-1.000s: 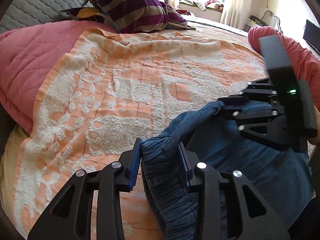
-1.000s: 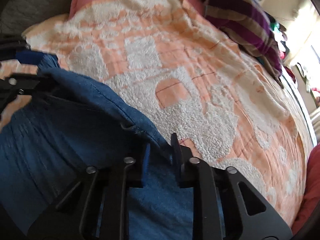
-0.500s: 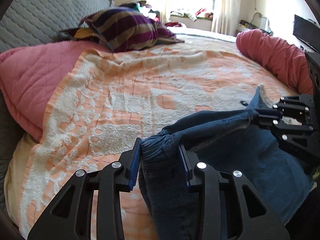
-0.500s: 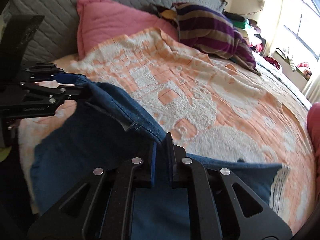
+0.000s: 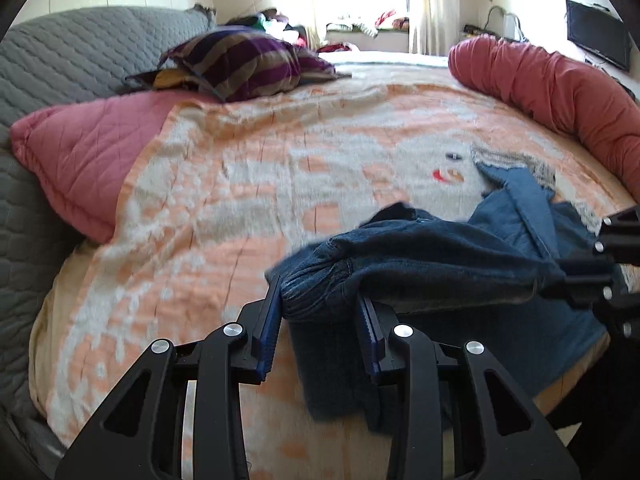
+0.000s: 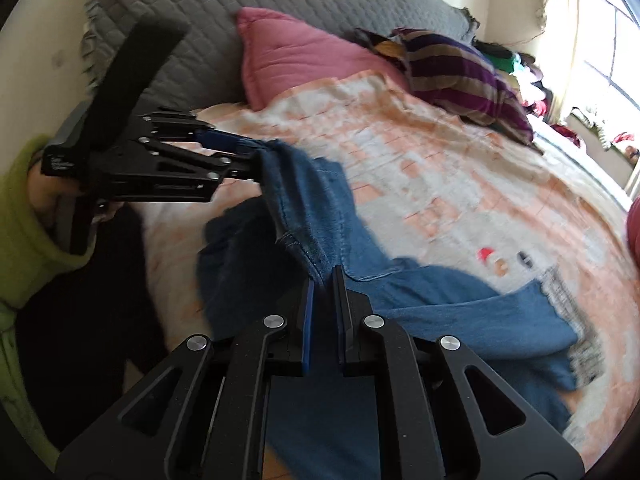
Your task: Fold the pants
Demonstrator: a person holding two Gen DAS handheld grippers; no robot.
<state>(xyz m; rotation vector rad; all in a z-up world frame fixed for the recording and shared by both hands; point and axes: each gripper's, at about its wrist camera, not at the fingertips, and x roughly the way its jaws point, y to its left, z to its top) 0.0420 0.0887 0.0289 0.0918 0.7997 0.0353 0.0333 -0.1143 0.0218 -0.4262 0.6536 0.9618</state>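
Item: pants [image 5: 432,264], blue denim, on the orange-and-white blanket [image 5: 240,184].

Left gripper [image 5: 320,312]: clamped on the bunched waistband.

Right gripper [image 6: 324,292]: pressed together on a thin edge of the same waistband, which is stretched between the two tools.

Progress: judged early. The top is lifted; the legs [image 6: 480,312] lie rumpled on the blanket. No finished fold is seen.

Left view only: red bolster [image 5: 560,92].

Right view only: green sleeve [image 6: 24,216], and the left tool seen from the side.

Open blanket [image 5: 248,208] ahead; pink pillow [image 5: 88,160] left, striped cushion [image 5: 240,64] beyond, red bolster [image 5: 552,88] right.
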